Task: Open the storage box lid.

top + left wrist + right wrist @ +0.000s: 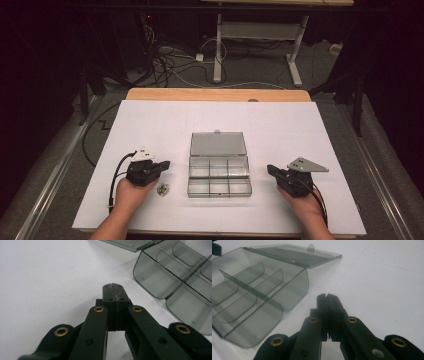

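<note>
1. A clear, smoke-grey plastic organiser box (219, 177) lay open near the middle of the white tabletop (300, 130), its six compartments in two rows of three.
2. Its flat hinged lid (218, 143) lay folded back on the far side of the box, flat on the tabletop, with a small latch tab at its far edge.
3. A small, shiny, greenish metal thing (162, 188) lay on the tabletop just left of the box, near its front left corner; what it was could not be told.
4. The left gripper (164, 164), black with a grey three-cornered plate on top, was held left of the box, above the small thing, pointing toward the box. Its jaws were pressed together with nothing between them.
5. The right gripper (270, 169), of the same make, was held right of the box, apart from it and aimed at it. Its jaws were likewise closed on nothing.
</note>
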Demonstrator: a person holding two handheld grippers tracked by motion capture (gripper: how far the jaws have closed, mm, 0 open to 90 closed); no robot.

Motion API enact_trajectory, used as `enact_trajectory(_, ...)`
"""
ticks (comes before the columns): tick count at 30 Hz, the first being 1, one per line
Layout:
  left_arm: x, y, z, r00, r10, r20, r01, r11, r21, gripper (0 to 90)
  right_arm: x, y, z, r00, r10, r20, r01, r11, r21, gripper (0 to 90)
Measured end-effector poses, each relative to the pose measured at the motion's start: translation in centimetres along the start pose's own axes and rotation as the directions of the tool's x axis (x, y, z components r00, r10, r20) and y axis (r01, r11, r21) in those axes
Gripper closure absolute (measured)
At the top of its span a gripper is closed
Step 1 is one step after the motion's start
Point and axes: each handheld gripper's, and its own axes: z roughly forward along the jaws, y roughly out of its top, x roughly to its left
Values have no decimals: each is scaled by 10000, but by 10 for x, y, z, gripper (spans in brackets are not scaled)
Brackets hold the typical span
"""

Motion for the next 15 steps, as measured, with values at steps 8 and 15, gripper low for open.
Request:
enact_trajectory(8, -7, -14, -14, 10000, 45, 27, -45, 9999, -110, 819, 1, -14, -13, 9996, 290, -43, -290, 9996, -26, 730)
enact_trajectory(15, -10, -13, -15, 9998, 210, -22, -210, 9988, -444, 608, 2, -10, -7, 9998, 79, -207, -81, 9999, -73, 426)
